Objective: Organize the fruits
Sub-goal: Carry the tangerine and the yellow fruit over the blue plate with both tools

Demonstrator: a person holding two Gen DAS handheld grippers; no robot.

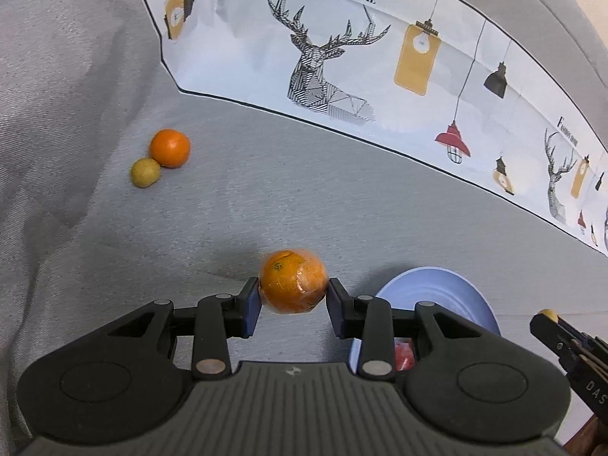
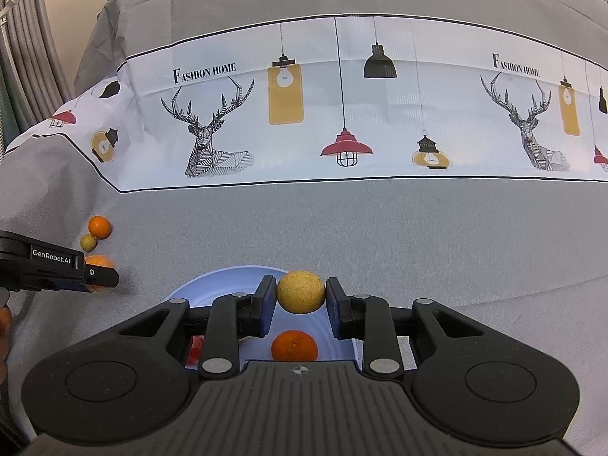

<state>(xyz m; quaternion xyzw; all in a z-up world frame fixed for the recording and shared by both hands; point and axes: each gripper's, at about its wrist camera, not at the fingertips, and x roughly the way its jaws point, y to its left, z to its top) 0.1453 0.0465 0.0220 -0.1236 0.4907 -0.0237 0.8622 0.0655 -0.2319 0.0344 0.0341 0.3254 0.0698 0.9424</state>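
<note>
My left gripper (image 1: pixel 292 292) is shut on a plastic-wrapped orange (image 1: pixel 293 280), held just above the grey cloth to the left of the blue plate (image 1: pixel 448 288). My right gripper (image 2: pixel 300 296) is shut on a small yellow round fruit (image 2: pixel 301 292) over the blue plate (image 2: pixel 212 285). On that plate lie an orange (image 2: pixel 294 345) and something red (image 2: pixel 194 349), mostly hidden behind the gripper. Farther left on the cloth, a bare orange (image 1: pixel 170 148) touches a small yellow-green fruit (image 1: pixel 145 173). The left gripper (image 2: pixel 99 277) shows at the left edge of the right wrist view.
A grey cloth (image 1: pixel 235 190) covers the surface, with a white printed band of deer and lamps (image 2: pixel 342 114) across the back. The cloth rises in folds at the left. A curtain (image 2: pixel 22 57) hangs at the far left. A hand (image 2: pixel 4 323) holds the left gripper.
</note>
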